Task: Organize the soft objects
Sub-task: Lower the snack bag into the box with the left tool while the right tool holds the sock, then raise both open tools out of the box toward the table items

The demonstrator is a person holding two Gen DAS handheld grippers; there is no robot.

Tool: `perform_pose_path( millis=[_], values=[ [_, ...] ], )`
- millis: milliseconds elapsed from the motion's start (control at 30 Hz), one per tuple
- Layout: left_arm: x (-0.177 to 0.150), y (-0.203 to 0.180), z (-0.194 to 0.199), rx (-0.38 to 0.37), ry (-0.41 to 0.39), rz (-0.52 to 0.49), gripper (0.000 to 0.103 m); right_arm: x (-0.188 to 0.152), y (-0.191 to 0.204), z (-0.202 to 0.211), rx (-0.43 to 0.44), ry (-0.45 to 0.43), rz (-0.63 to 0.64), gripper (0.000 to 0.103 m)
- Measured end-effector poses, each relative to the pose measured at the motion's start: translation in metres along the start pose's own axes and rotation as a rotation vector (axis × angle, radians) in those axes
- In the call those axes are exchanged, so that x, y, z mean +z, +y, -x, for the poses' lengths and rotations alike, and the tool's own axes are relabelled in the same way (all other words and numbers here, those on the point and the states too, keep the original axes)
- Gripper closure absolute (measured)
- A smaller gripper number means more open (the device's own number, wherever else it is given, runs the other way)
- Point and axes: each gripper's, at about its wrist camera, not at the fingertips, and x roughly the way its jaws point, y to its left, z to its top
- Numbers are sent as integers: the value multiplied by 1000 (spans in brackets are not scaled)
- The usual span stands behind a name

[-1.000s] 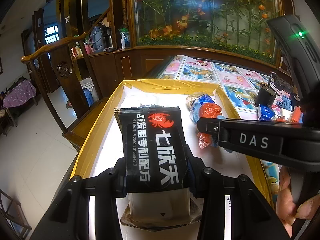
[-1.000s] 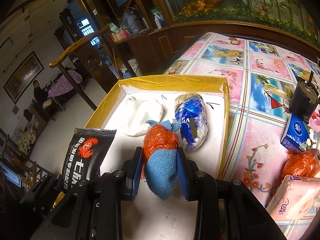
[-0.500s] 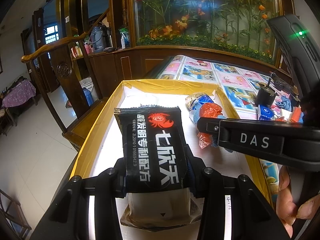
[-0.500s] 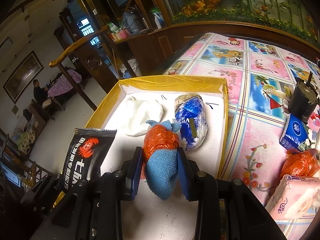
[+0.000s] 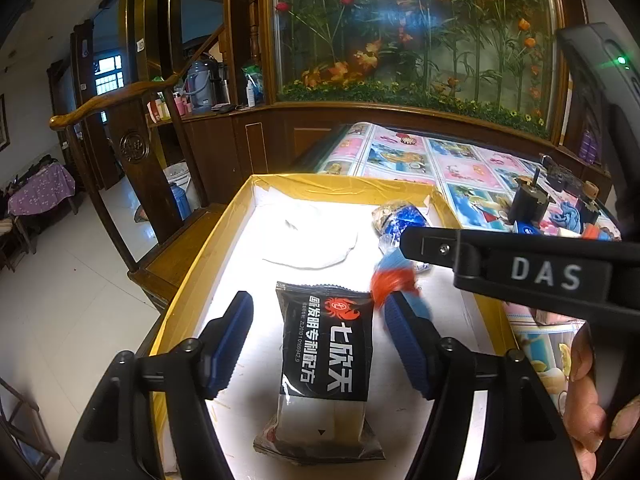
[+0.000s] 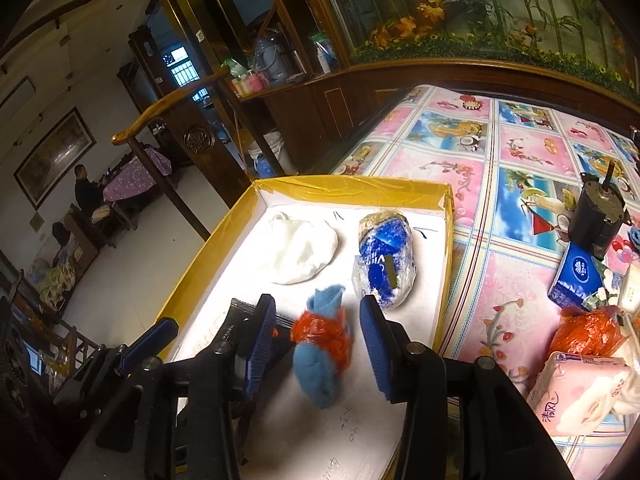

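Black foil snack packet [image 5: 326, 354] lies released, lower centre, in yellow-rimmed white tray [image 5: 200, 264]; left gripper [image 5: 320, 344] and right gripper [image 6: 318, 354] jaws just opened, blue-orange cloth bundle [image 6: 320, 354] dropped loose between right pads; both placements look done.

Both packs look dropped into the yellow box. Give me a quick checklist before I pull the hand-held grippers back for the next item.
1. Left hand-held gripper free of the black packet: ok. Jaws have just been opening, with gaps on both sides.
2. Right hand-held gripper free of the blue and orange bundle: ok. Jaws have just been opening and the pads stand clear.
3. Bundle settled: cannot tell, since it looks blurred.
4. Black packet inside the yellow box: ok, lying flat on the white floor.
5. White cloth and blue wrapped pack undisturbed at the far end: ok.
6. More items waiting on the tablecloth: ok, pink tissue pack at right.
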Motion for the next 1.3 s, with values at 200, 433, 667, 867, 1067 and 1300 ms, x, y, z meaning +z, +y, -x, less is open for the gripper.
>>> perform_pose_path(
  millis=[200, 433, 667, 867, 1067, 1300],
  values=[
    [3, 1, 8, 37, -30, 1, 32, 1, -1, 16, 2, -40, 1, 52],
    [5, -4, 19, 79, -67, -22, 26, -2, -11, 37, 13, -74, -27, 51],
    [5, -12, 26, 104, -81, -40, 22, -8, -22, 58, 25, -102, -48, 46],
    [5, -19, 31, 115, -81, -55, 20, -13, -33, 74, 32, -122, -73, 46],
    [6, -30, 35, 110, -81, -75, 20, -20, -50, 88, 37, -137, -110, 46],
    [6, -40, 35, 30, -49, -73, 20, -28, -78, 110, 23, -172, -149, 45]
  ],
)
